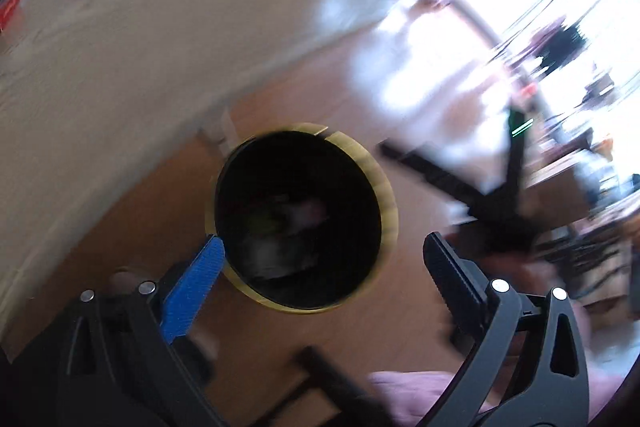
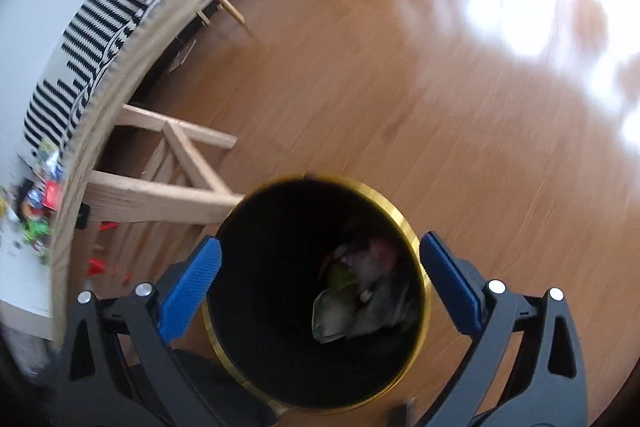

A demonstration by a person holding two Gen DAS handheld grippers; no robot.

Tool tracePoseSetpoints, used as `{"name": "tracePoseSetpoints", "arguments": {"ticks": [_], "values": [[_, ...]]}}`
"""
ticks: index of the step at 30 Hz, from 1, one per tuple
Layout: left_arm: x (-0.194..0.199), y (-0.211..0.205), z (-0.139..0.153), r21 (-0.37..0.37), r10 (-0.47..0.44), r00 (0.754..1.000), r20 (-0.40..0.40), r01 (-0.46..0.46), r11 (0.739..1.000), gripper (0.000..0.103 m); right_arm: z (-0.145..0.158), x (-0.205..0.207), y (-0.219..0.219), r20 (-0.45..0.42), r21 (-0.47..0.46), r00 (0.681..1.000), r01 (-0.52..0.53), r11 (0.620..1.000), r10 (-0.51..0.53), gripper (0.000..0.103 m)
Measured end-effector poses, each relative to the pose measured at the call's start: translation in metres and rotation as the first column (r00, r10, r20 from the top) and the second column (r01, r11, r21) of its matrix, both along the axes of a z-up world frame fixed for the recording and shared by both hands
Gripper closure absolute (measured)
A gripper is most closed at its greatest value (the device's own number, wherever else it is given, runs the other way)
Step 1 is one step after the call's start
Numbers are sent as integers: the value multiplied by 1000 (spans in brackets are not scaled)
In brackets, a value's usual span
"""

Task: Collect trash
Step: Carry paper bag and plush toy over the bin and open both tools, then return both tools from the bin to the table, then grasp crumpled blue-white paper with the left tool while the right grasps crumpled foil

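A black trash bin with a gold rim (image 1: 390, 203) (image 2: 408, 223) stands on the wooden floor below both grippers. Crumpled wrappers and paper (image 2: 360, 291) lie at its bottom; in the left wrist view this trash (image 1: 288, 227) is only a dim blur. My left gripper (image 1: 324, 267) hangs above the bin's mouth, open, with nothing between its fingers. My right gripper (image 2: 320, 267) is also open over the bin, its blue pads (image 2: 192, 287) wide apart and empty. More colourful litter (image 2: 38, 207) lies on the white tabletop at the far left.
A round wooden-edged table (image 1: 140, 47) (image 2: 132, 39) stands left of the bin, its wooden legs (image 2: 160, 199) close to the rim. Red scraps (image 2: 98, 265) lie on the floor under it. A black chair base (image 1: 492, 195) stands right of the bin. A striped rug (image 2: 92, 39) lies beyond the table.
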State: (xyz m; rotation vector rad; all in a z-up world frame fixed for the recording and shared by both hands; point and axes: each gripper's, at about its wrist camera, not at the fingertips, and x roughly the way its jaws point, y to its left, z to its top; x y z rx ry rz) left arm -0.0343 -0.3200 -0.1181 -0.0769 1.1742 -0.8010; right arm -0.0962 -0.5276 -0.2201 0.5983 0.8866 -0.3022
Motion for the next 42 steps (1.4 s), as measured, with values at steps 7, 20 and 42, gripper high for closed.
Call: {"name": "tracePoseSetpoints", "arguments": {"ticks": [7,20,42], "values": [[18,118,77,-156,275,951,141,-253,955,6,35,24,30,94,-74,981,-160,984,167,7],[110,396,90,56,685,645,338,-741,669,6,163,161,201,299,-106,798,-518,849,524,7],[265,414,30,166,516,785,342,-591,789,14,131,342,399,65,-243,625,-746,620,778,66]]}}
